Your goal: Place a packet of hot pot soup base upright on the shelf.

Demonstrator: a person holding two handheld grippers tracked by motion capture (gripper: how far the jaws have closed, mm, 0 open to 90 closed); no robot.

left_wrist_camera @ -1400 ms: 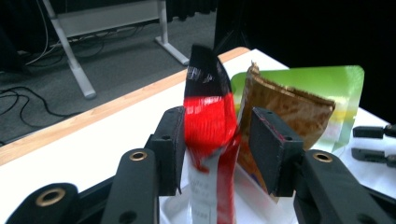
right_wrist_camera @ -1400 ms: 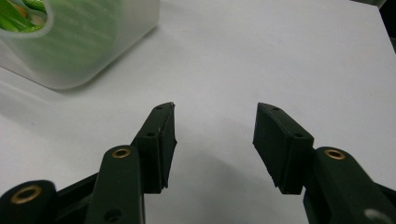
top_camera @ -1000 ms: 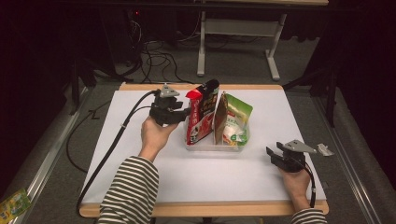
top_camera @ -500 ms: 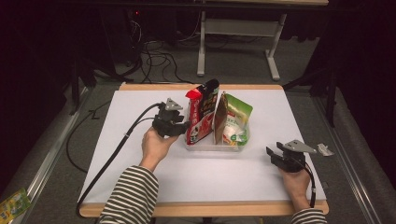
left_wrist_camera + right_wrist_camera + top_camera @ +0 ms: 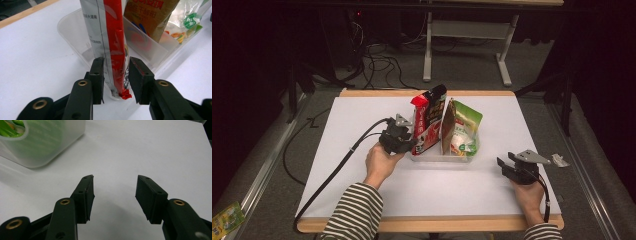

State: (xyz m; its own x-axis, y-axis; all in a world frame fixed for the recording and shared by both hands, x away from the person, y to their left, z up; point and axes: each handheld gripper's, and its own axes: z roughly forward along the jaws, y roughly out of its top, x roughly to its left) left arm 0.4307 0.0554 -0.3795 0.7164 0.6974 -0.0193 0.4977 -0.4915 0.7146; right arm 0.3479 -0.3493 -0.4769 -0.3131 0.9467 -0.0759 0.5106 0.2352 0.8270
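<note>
A red, black and white pouch point(image 5: 428, 117) stands upright in the left end of a clear plastic bin point(image 5: 438, 156). A brown and green pouch point(image 5: 464, 127) stands to its right. My left gripper point(image 5: 411, 142) reaches in from the left at the bin's end. In the left gripper view the jaws point(image 5: 116, 62) straddle the red pouch's point(image 5: 113, 37) lower edge. They have just been closing, and a thin gap still shows at the right pad point(image 5: 136, 75). My right gripper point(image 5: 504, 169) rests low at the table's right, open point(image 5: 115, 180) with nothing between its fingers.
The bin point(image 5: 42, 147) stands mid-table on a white sheet point(image 5: 352, 150) with a wooden front edge. A small silver scrap point(image 5: 559, 161) lies beside the right gripper. Cables trail off the left side. A green packet point(image 5: 227, 220) lies on the floor.
The left hand has sunk lower beside the red pouch, bringing its gripper down toward the bin's end. The right hand has not moved.
</note>
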